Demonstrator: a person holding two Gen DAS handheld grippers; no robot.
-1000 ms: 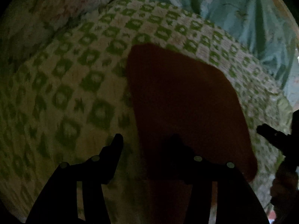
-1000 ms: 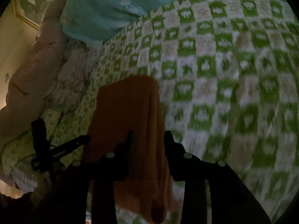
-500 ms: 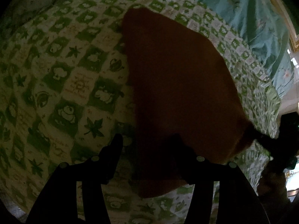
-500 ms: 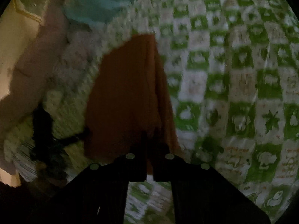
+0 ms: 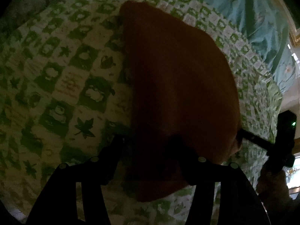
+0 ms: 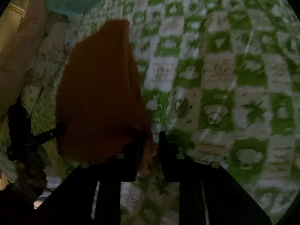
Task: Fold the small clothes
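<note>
A: Where is the orange garment lying, and why there?

B: It is lying spread on the green-checked bedsheet, probably because the flat sheet is serving as the folding surface. A teal quilt is bunching along the far edge.

A: How are the grippers standing?

B: The left gripper is standing spread, straddling the near edge of the garment; whether its pads are pressing the cloth cannot be told in this dim light. The right gripper is opening, with a corner of the garment between its fingers, apparently letting it go.

A: And the pose?

B: Both are pointing steeply down at the sheet, one at each near corner.
</note>
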